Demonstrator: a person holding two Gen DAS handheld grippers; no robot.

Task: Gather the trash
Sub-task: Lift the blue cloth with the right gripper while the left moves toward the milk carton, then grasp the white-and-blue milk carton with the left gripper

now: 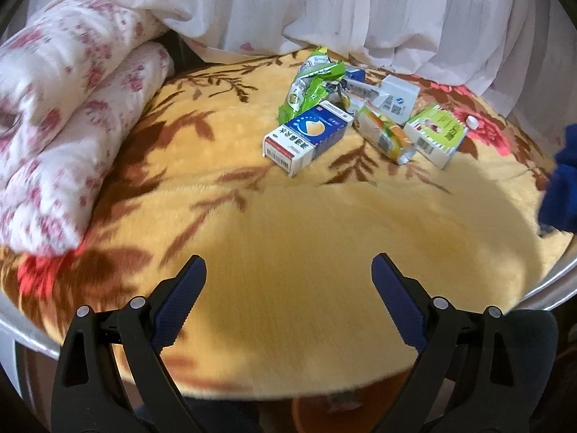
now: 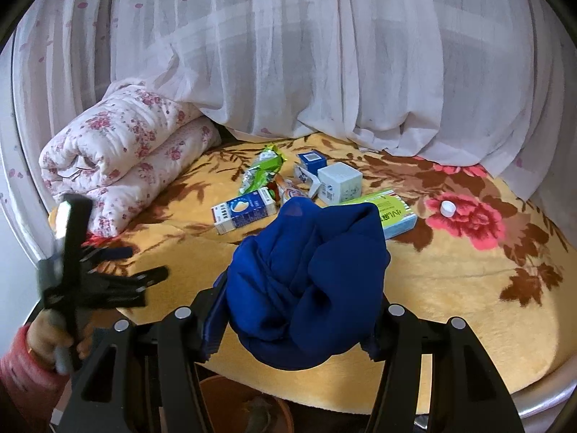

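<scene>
Left gripper (image 1: 288, 281) fingers spread wide, nothing held, above the yellow blanket (image 1: 324, 223). Right gripper (image 2: 292, 328) fingers half-spread, clamped on bunched blue cloth (image 2: 306, 281).

On the bed (image 2: 450, 288), a rolled quilt (image 2: 119, 166) lies at the left, with the curtain (image 2: 324, 72) hanging behind. Boxes (image 2: 245, 213) and a wrapper (image 2: 263, 169) cluster mid-bed, a small cap (image 2: 448, 208) lies to their right, and a bunched cloth (image 2: 306, 281) sits in front of them.
</scene>
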